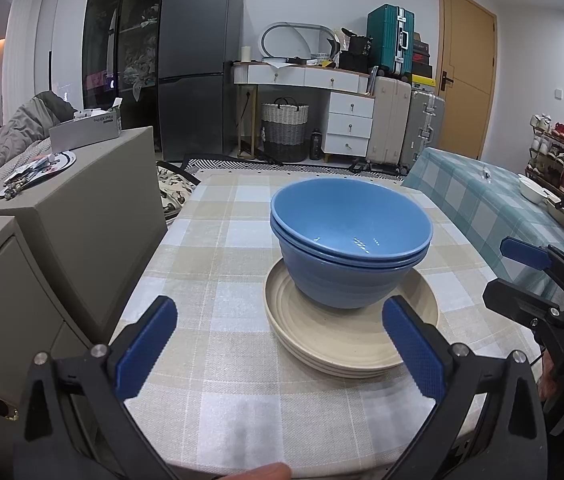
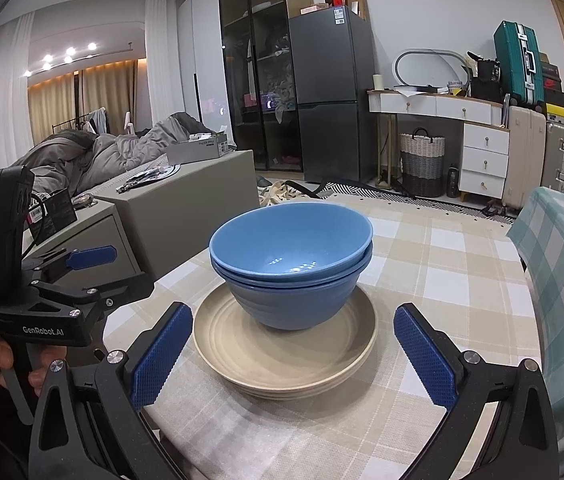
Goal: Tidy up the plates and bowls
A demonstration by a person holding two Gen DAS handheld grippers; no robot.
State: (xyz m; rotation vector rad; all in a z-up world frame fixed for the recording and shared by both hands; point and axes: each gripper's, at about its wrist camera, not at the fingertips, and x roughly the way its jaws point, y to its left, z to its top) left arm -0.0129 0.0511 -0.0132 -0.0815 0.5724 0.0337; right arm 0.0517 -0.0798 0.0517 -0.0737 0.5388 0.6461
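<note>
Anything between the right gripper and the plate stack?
No. Only bare checked tablecloth lies between the open right gripper and the plates, per the right wrist view.

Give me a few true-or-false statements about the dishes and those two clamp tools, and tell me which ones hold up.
1. The blue bowls are nested and stand on the stack of beige plates. True.
2. The left hand-held gripper is clamped on the bowls. False: its jaws are spread wide and hold nothing.
3. The right hand-held gripper is open and short of the plates. True.
4. The plates sit on bare wood. False: they rest on a checked tablecloth.
5. The top bowl is full of soup. False: it is empty.
</note>
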